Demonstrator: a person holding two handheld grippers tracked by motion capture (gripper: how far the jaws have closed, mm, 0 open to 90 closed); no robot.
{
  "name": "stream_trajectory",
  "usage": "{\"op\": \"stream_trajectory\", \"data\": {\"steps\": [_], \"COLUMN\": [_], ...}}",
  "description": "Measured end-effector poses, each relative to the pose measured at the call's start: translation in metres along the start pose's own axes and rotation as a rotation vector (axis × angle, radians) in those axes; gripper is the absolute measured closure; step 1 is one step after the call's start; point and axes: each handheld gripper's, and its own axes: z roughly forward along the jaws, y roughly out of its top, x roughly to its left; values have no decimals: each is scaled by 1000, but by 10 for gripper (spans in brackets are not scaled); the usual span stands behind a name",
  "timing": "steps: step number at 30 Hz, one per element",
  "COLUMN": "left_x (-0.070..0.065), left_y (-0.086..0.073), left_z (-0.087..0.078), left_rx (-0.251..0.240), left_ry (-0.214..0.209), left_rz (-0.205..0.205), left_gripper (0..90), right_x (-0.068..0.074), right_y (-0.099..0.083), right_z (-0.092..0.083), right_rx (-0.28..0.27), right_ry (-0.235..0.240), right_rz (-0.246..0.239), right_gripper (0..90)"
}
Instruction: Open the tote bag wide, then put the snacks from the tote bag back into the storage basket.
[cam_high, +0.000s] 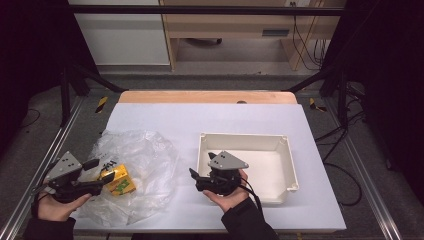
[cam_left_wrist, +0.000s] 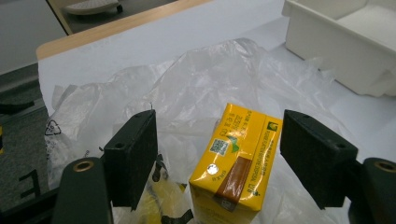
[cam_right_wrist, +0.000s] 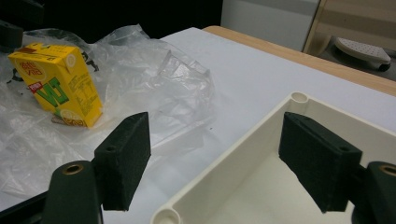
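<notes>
- Scene: yellow drink carton (cam_high: 119, 181) stands on a crumpled clear plastic bag (cam_high: 145, 160) at the left of the white table sheet (cam_high: 250, 120). Cream plastic bin (cam_high: 292, 170) sits to its right, well apart, with nothing in the part I can see.
- Left gripper (cam_high: 100, 176): released, jaws wide. In the left gripper view the carton (cam_left_wrist: 236, 161) is between the pads (cam_left_wrist: 133, 156), nearer the right one, with gaps on both sides. No contact, so nothing is gripped.
- A second yellow item with black print (cam_left_wrist: 166, 205) lies low in the bag under the left pad; can't tell what it is.
- Right gripper (cam_high: 197, 176): released as well, empty. It hovers at the bin's near-left corner; in the right gripper view its pads (cam_right_wrist: 123, 156) straddle the bin wall (cam_right_wrist: 224, 163) without touching it. From there the carton (cam_right_wrist: 58, 81) shows upright, farther off on the bag (cam_right_wrist: 163, 88).
- Step, as I read it: carton is out of the bag or nearly so, and the left gripper is lined up to grab it. Transfer to the bin looks like the goal and is not started.
- Next move: centre the left jaws on the carton, close on its narrow faces, lift straight up clear of the film, carry it right and set it in the bin.
- Watch: the film may cling and lift with the carton, so the right gripper may need to pin the bag. A hard squeeze could dent the carton.
</notes>
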Motion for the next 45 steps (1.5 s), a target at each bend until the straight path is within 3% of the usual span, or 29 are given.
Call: {"op": "stream_trajectory", "data": {"steps": [11, 16, 32, 39, 45], "left_x": [-3, -3, -4, -2, -2], "left_y": [0, -3, -7, -8, -8], "left_z": [16, 20, 40, 41, 39], "left_rx": [91, 109, 160, 160, 163], "left_ry": [-37, -50, -92, -105, -107], "left_rz": [56, 74, 84, 78, 71], "left_gripper": [251, 275, 356, 373, 449], "right_x": [-19, -28, -51, -58, -62], "right_y": [-7, -10, -29, -40, -45], "right_z": [-24, -32, -56, -59, -59], "right_rx": [-14, -16, -1, 26, 47], "right_ry": [-41, -60, -109, -117, -127], "right_rz": [8, 14, 26, 29, 34], "right_gripper": [246, 246, 237, 229, 227]}}
